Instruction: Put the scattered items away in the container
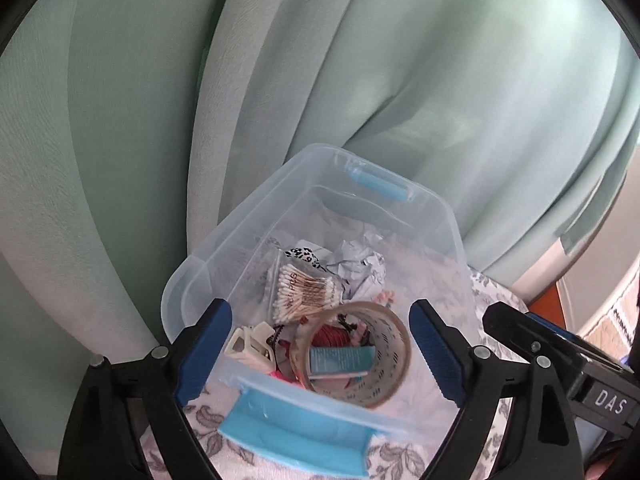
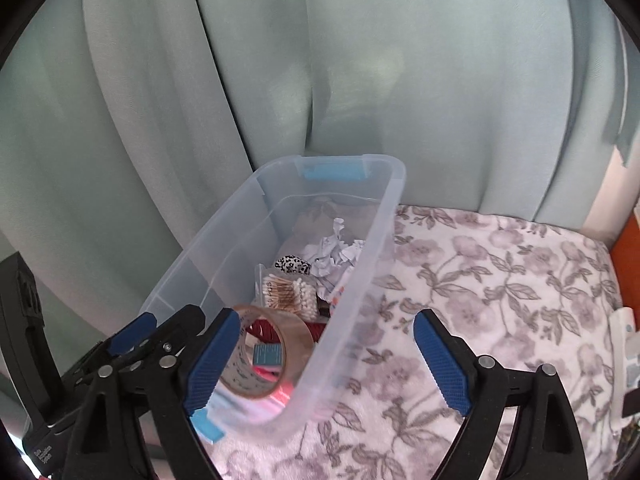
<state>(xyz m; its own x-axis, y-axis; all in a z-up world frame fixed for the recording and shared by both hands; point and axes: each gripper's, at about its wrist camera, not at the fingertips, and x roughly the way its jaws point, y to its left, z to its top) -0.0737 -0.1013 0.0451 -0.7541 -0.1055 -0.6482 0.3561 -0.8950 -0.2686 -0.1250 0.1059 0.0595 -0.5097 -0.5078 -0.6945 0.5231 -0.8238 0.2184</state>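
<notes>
Both the left tongs (image 1: 320,350) and right tongs (image 2: 326,360) stand open and empty, since the tape roll (image 1: 354,354) and cotton swabs (image 1: 306,290) already lie inside the clear storage bin (image 1: 224,240) directly ahead of them.

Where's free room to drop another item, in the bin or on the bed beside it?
In the clear bin, the far end is bare, between the crumpled paper and the far blue latch. The near end is crowded: tape roll, cotton swabs. The floral blanket right of the bin is open.
</notes>
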